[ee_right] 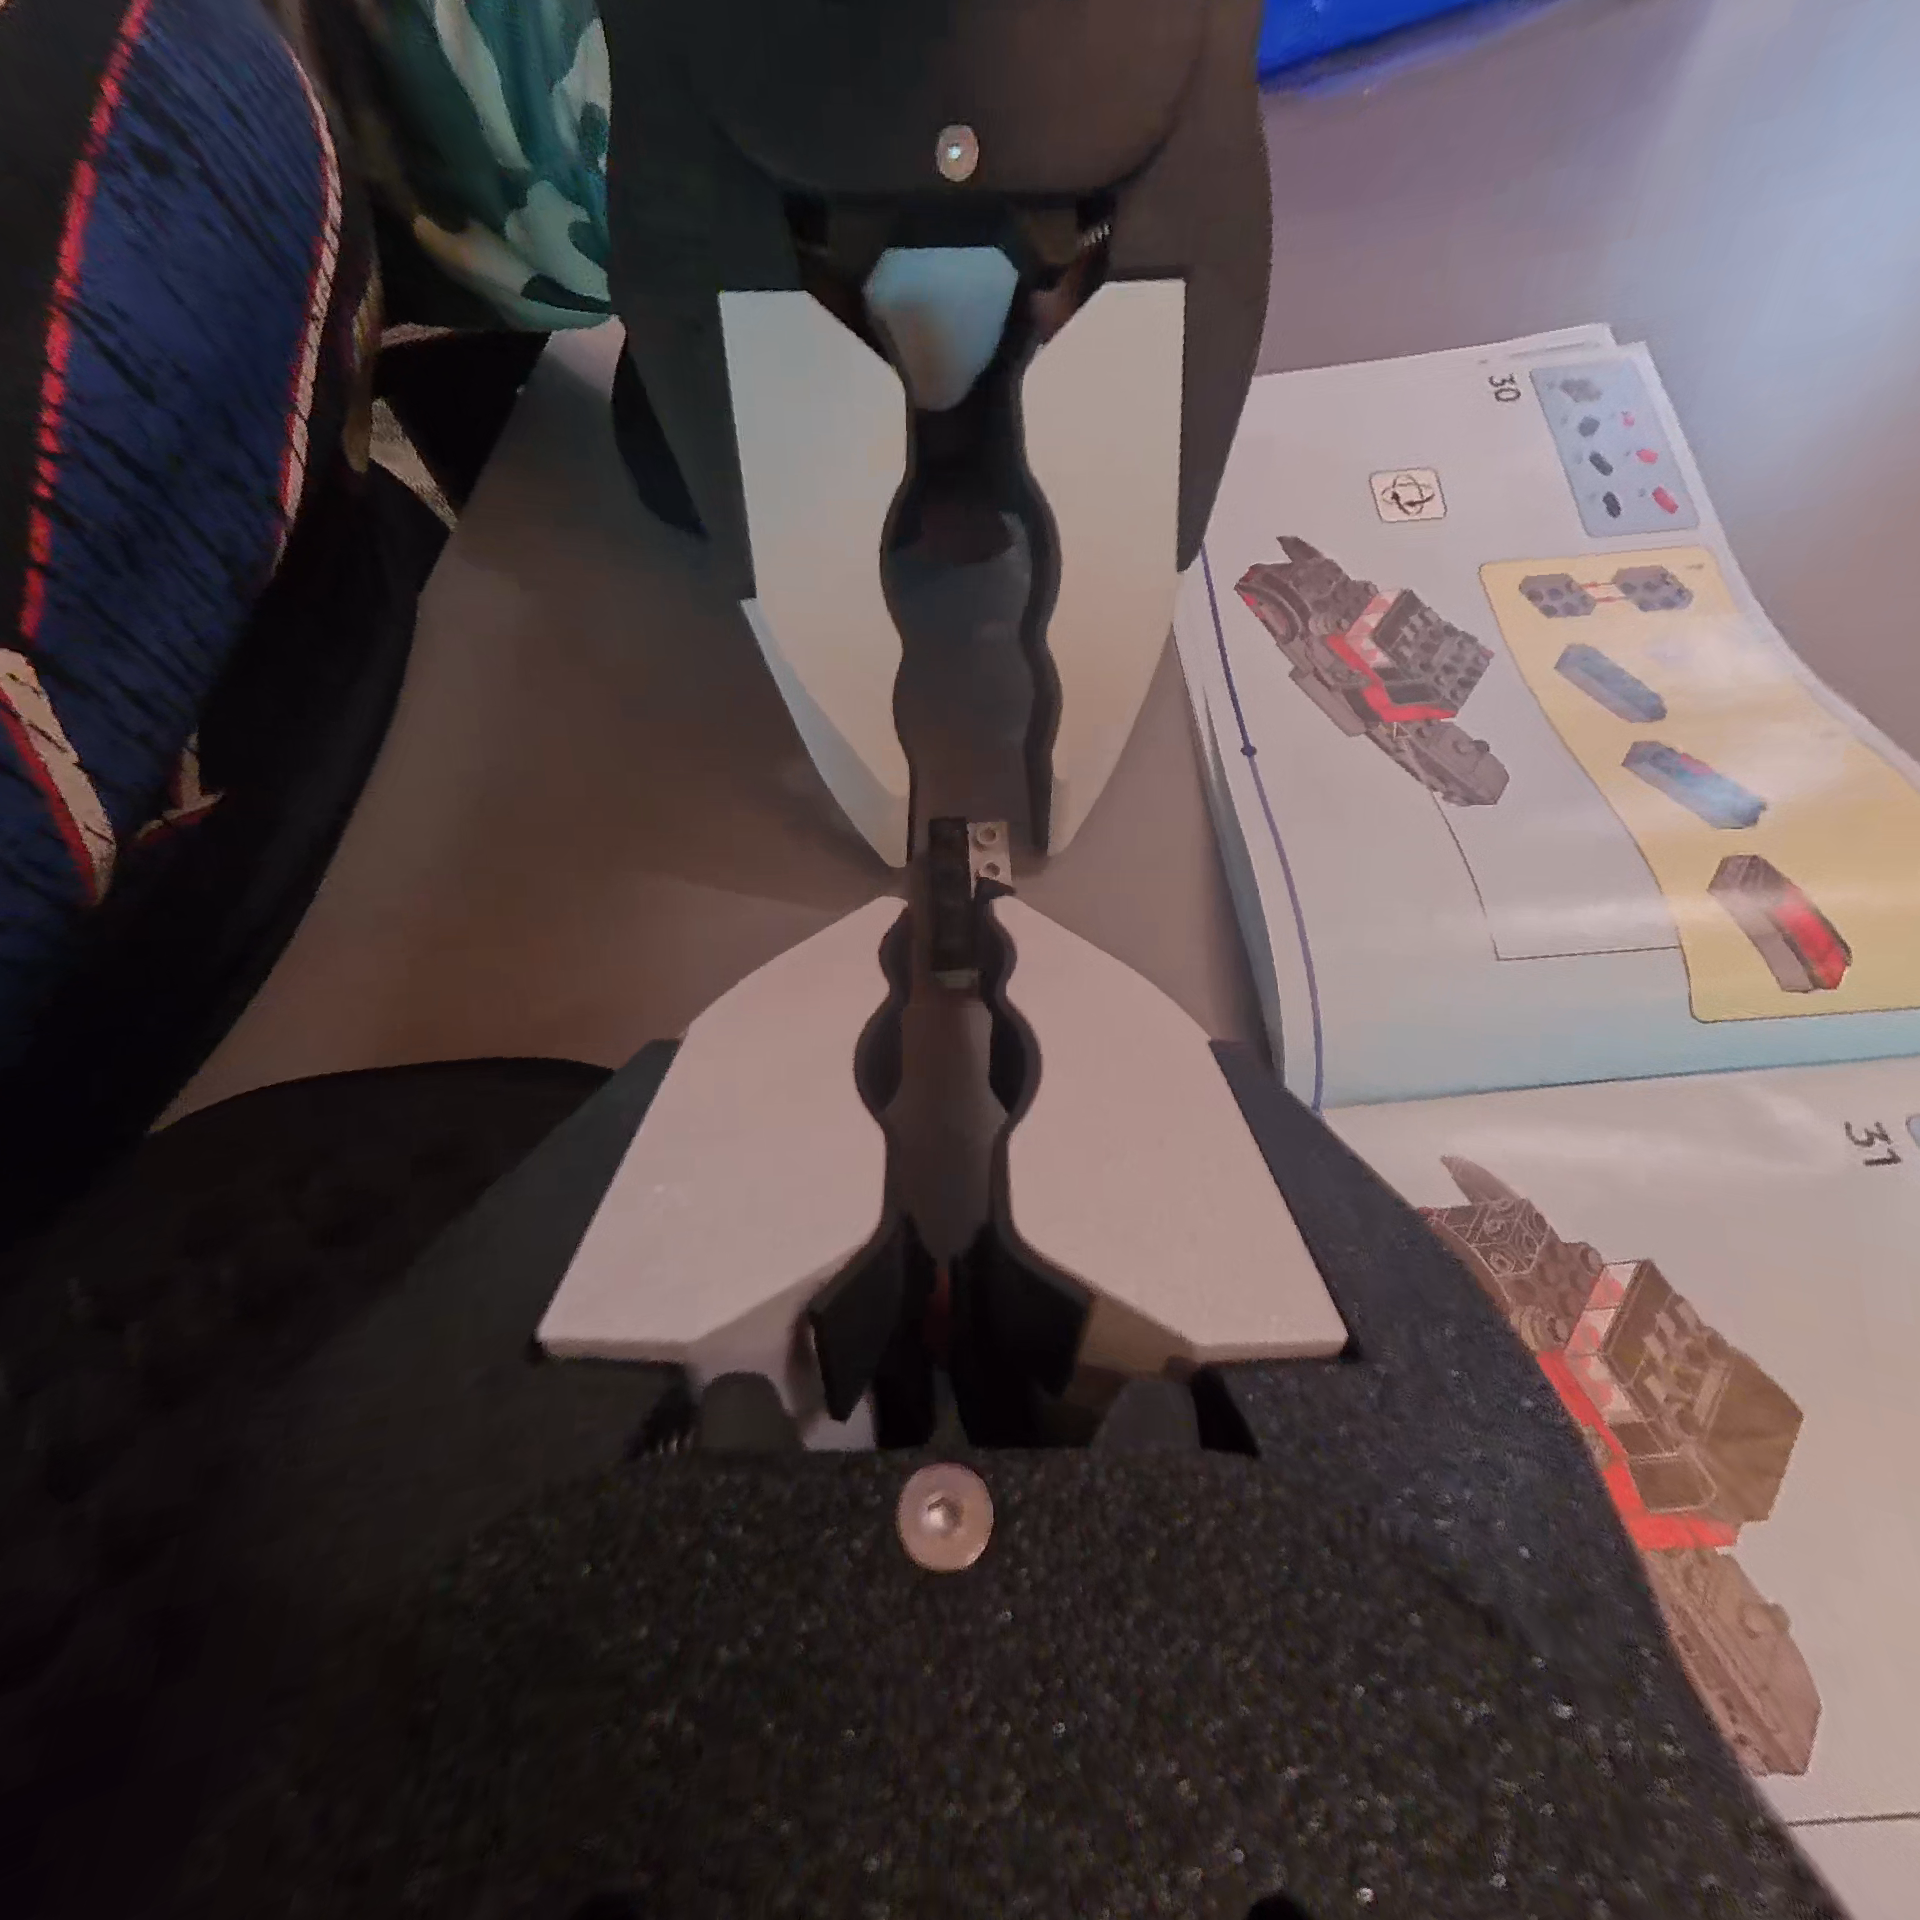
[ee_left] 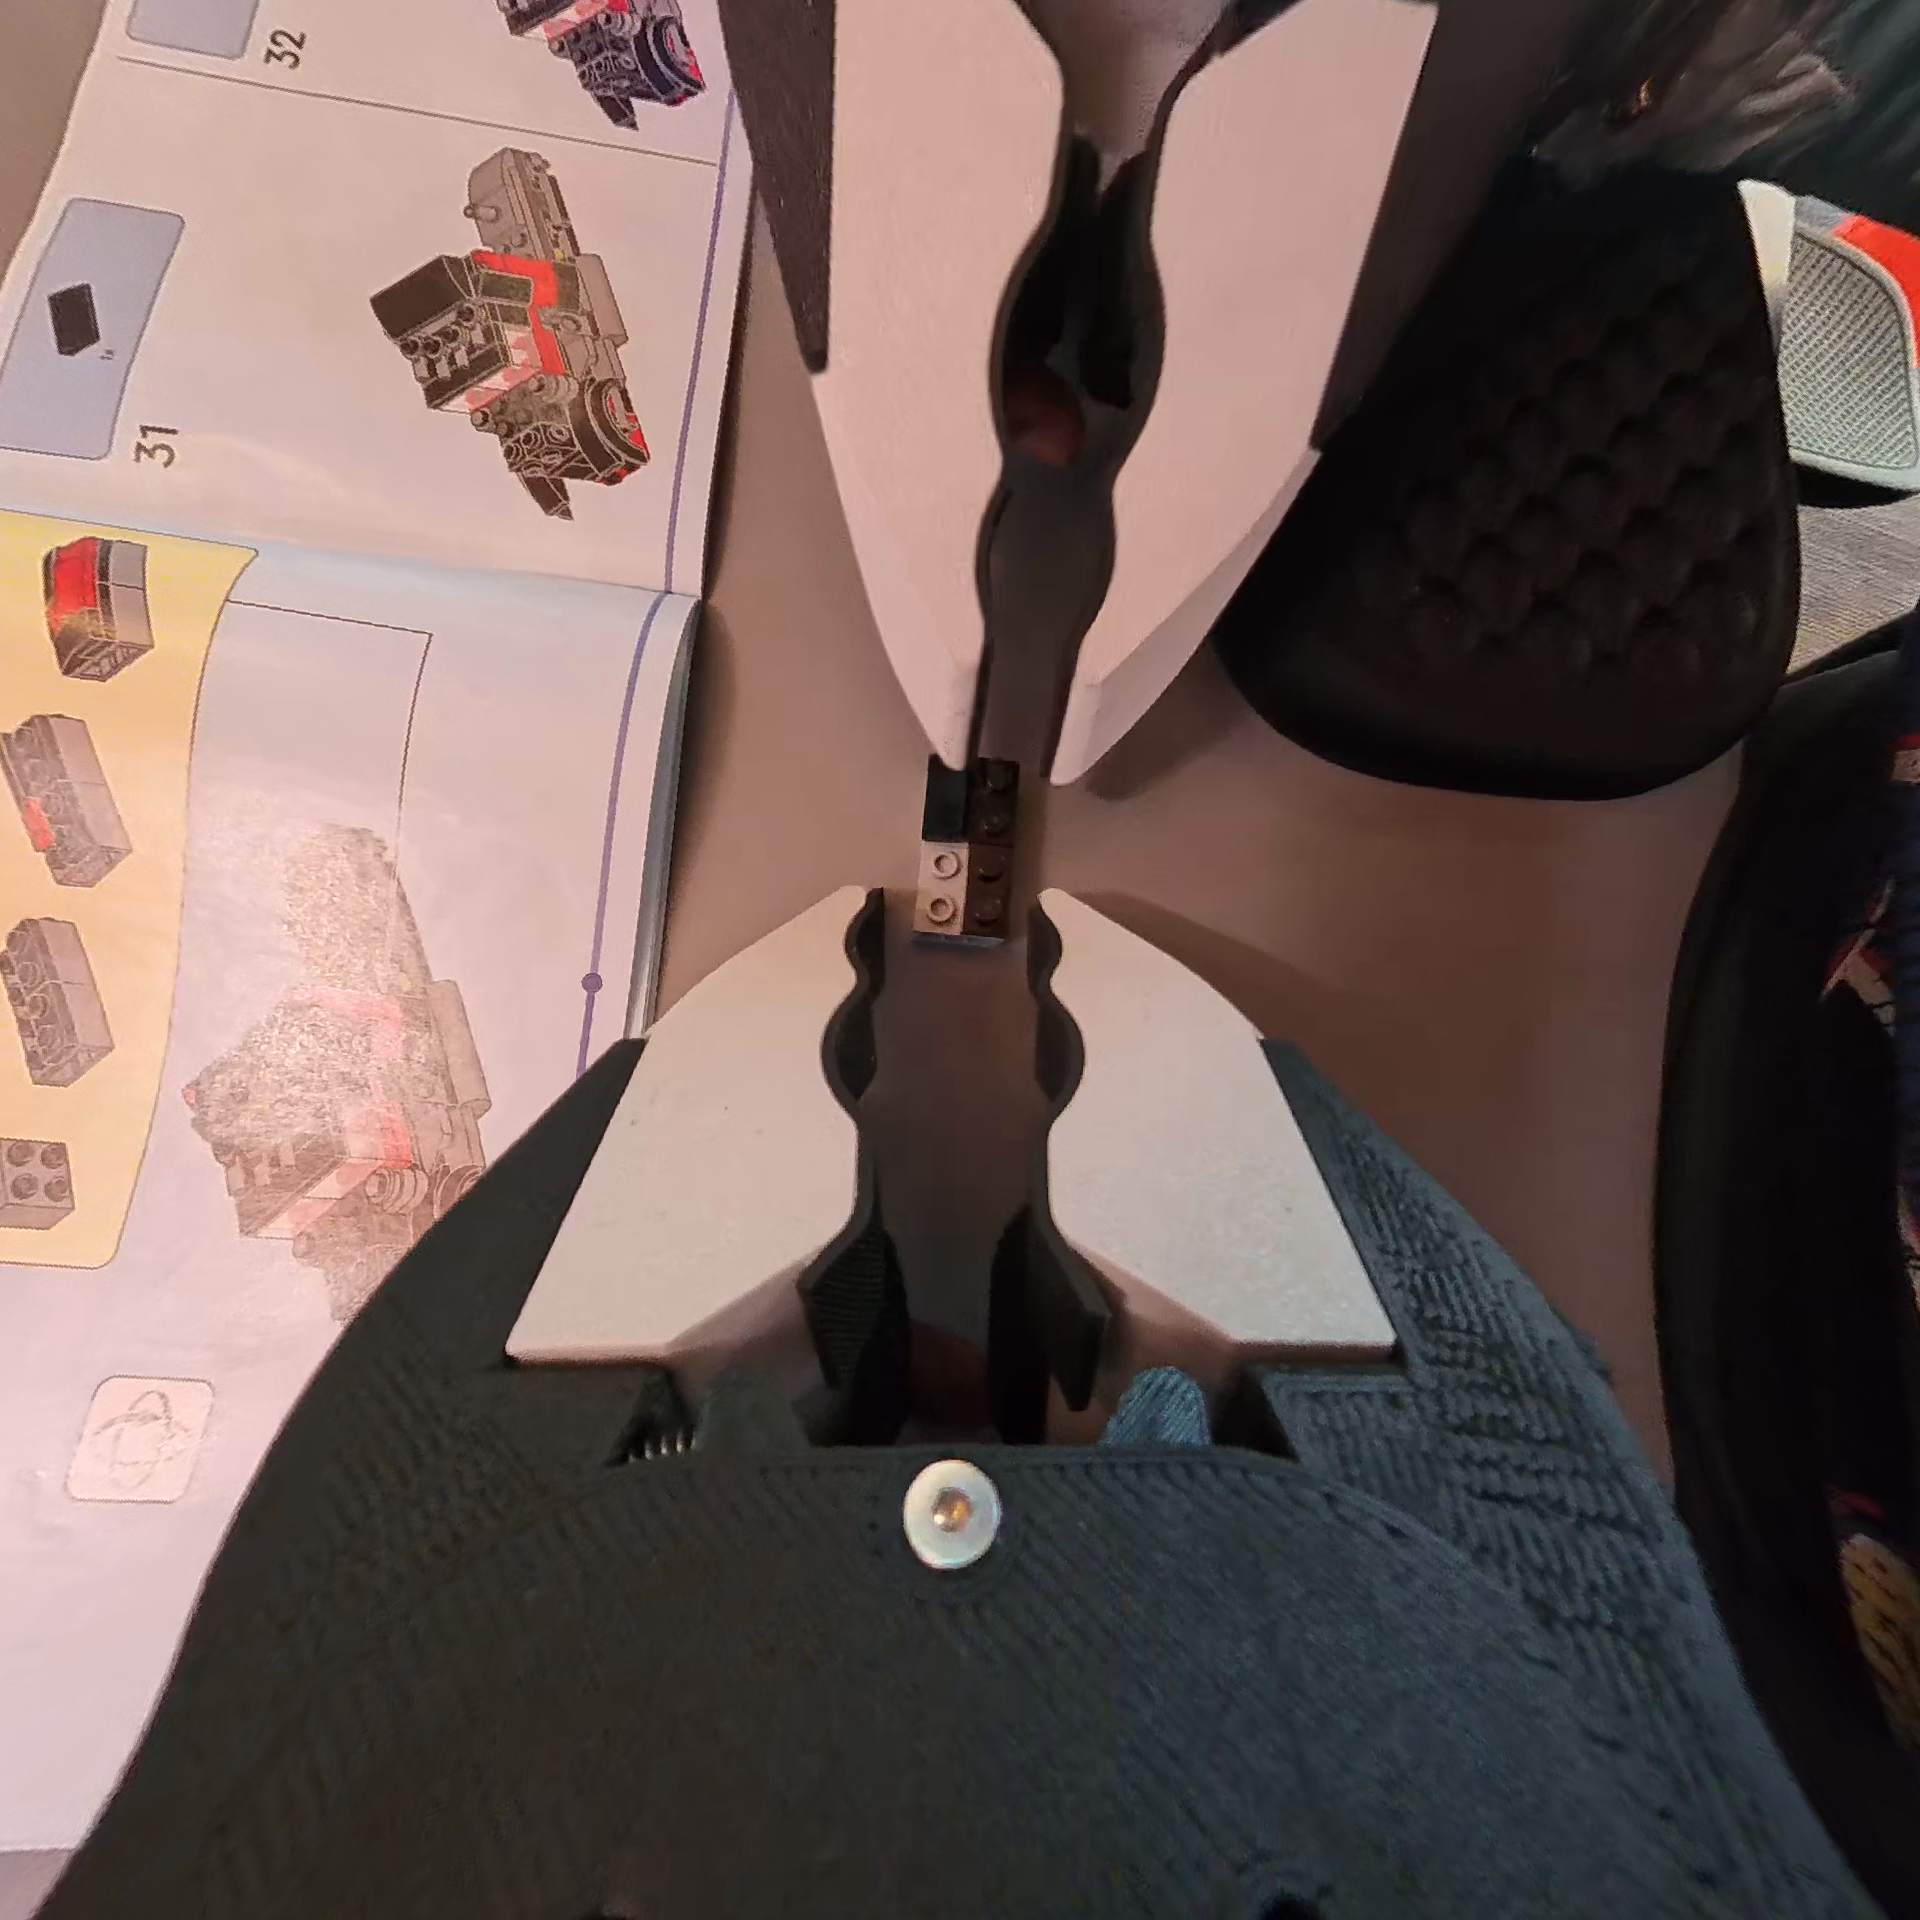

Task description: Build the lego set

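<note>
A small lego assembly (ee_left: pixel 966 862) of black, dark brown and light grey studded pieces hangs above the table between the two grippers, which face each other tip to tip. My right gripper (ee_right: pixel 951 920) is shut on the assembly's (ee_right: pixel 951 935) far end; in the left wrist view the right gripper (ee_left: pixel 1008 764) comes in from the top. My left gripper (ee_left: pixel 956 904) is open. Its fingertips (ee_left: pixel 868 914) stand on either side of the assembly's grey end with small gaps. In the right wrist view the left gripper (ee_right: pixel 971 847) comes in from the top.
An open instruction booklet (ee_left: pixel 364 727) lies on the grey table (ee_left: pixel 1351 935) beside the grippers, and also shows in the right wrist view (ee_right: pixel 1558 727). A black mesh cushion (ee_left: pixel 1507 468) and a person's patterned clothing (ee_right: pixel 156 416) lie at the table's edge.
</note>
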`<state>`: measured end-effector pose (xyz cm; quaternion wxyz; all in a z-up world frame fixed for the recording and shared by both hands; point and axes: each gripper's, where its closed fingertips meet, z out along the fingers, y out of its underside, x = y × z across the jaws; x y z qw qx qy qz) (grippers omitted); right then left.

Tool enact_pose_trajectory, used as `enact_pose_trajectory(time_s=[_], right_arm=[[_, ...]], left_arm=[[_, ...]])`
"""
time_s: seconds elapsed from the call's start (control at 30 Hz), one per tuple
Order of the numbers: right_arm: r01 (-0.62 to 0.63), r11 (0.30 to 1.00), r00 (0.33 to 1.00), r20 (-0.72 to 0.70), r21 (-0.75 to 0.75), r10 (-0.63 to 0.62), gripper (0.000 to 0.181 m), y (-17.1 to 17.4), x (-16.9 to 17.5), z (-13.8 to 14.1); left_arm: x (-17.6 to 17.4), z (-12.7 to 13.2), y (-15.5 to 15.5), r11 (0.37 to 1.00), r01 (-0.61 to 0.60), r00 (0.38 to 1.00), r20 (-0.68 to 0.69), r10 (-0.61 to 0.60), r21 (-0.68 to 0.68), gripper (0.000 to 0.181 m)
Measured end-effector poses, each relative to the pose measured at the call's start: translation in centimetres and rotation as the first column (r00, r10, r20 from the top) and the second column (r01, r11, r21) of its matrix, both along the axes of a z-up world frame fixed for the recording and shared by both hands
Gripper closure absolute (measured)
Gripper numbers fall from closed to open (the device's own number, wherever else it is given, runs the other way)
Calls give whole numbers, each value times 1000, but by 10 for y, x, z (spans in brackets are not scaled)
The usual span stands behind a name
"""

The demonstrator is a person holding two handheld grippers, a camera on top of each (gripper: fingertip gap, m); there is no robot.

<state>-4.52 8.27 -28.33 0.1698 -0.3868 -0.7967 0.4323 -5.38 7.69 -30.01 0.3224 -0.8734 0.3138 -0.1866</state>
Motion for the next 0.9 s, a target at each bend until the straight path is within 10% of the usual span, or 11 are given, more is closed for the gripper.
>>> enact_pose_trajectory(time_s=[0.6,0.9], right_arm=[[-98,976,993,-41,194,107,163,-3,-3,-9],[18,990,997,77,-139,-7,181,4,-4,6]], left_arm=[[3,0,-2,1000,24,1000,12,-24,-6,164],[3,0,-3,998,23,998,62,-19,-61,163]])
